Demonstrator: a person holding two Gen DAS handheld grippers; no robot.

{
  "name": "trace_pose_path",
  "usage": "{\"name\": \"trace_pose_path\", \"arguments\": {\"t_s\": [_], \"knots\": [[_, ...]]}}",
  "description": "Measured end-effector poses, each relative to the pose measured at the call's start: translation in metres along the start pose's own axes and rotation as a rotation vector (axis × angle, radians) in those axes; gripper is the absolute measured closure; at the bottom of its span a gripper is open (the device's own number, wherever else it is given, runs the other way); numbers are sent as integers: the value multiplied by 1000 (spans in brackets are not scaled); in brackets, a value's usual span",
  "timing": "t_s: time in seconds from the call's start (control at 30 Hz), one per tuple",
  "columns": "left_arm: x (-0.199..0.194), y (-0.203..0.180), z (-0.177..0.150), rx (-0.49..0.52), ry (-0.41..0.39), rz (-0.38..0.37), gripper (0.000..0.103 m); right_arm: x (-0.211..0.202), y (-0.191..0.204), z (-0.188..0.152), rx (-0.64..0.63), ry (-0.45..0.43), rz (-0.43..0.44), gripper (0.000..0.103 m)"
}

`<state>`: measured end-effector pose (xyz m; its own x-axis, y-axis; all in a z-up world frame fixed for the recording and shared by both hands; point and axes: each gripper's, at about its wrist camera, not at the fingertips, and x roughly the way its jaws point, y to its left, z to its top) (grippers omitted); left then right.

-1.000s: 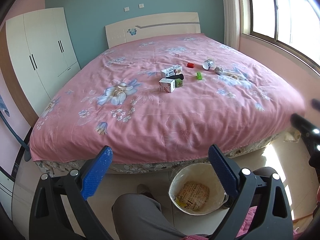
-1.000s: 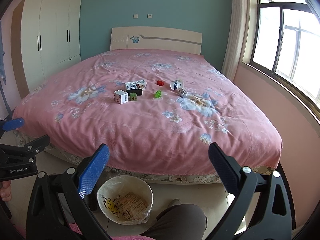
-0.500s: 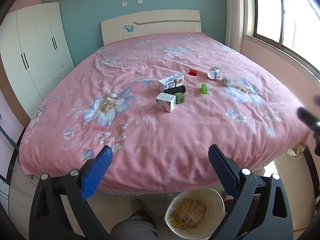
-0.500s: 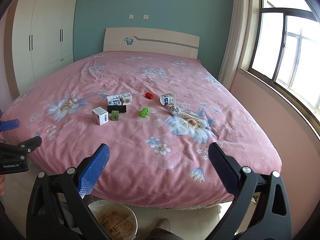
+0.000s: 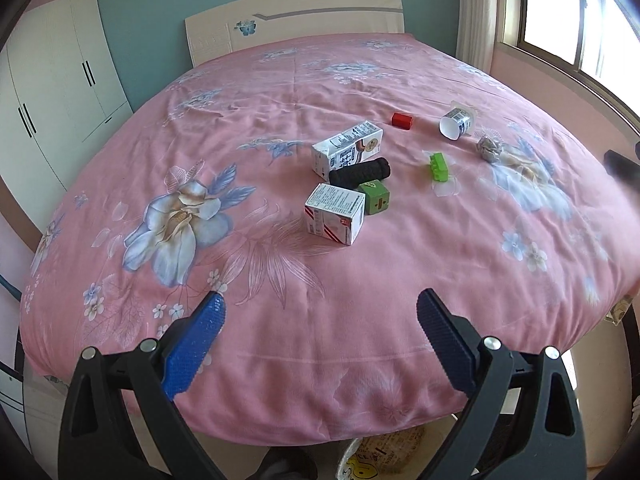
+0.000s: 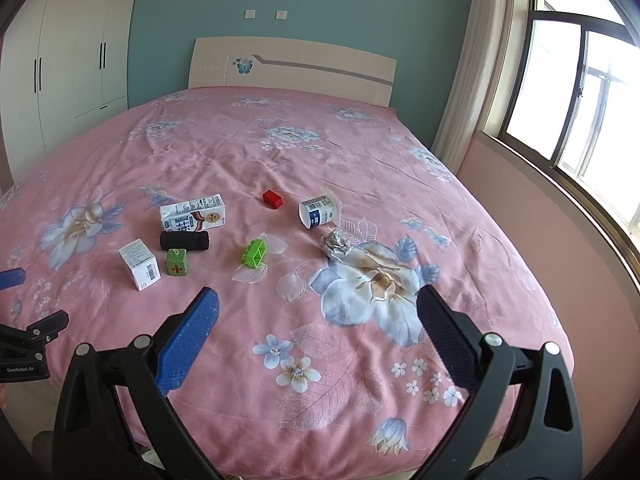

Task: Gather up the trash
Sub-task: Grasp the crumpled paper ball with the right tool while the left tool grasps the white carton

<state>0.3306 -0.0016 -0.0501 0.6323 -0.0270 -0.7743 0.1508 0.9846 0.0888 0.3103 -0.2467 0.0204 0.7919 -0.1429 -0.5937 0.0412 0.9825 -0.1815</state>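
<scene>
Several pieces lie on the pink flowered bed (image 5: 280,320): a white box (image 5: 335,213), a milk carton (image 5: 346,151), a black roll (image 5: 359,172), a green cube (image 5: 374,197), a green brick (image 5: 439,166), a red block (image 5: 402,120), a tipped yogurt cup (image 5: 456,122) and a foil ball (image 5: 489,147). They also show in the right wrist view: box (image 6: 140,264), carton (image 6: 193,216), cup (image 6: 319,212), foil ball (image 6: 336,244). My left gripper (image 5: 320,332) and right gripper (image 6: 318,328) are open and empty over the bed's near edge.
A bin (image 5: 384,456) with a lined bag stands on the floor below the bed's front edge. A white wardrobe (image 5: 52,92) is at the left, a window (image 6: 580,100) at the right. The left gripper shows in the right wrist view (image 6: 24,336).
Both grippers have risen and moved forward over the bed, closer to the items. The bin has slid almost out of view below. Both stay open.
</scene>
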Motion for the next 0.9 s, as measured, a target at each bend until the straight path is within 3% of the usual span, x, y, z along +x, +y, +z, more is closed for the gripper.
{"name": "trace_pose_path", "arguments": {"t_s": [0.33, 0.8, 0.83, 0.9], "knots": [[83, -1, 39, 13, 21, -60, 5, 143, -6, 13, -56, 116, -62, 6], [172, -6, 60, 43, 69, -110, 6, 310, -41, 22, 40, 278, 40, 7], [175, -6, 60, 38, 76, -126, 8, 318, -43, 22, 47, 288, 41, 14], [182, -8, 62, 31, 97, -153, 27, 330, -47, 23, 81, 305, 76, 33]]}}
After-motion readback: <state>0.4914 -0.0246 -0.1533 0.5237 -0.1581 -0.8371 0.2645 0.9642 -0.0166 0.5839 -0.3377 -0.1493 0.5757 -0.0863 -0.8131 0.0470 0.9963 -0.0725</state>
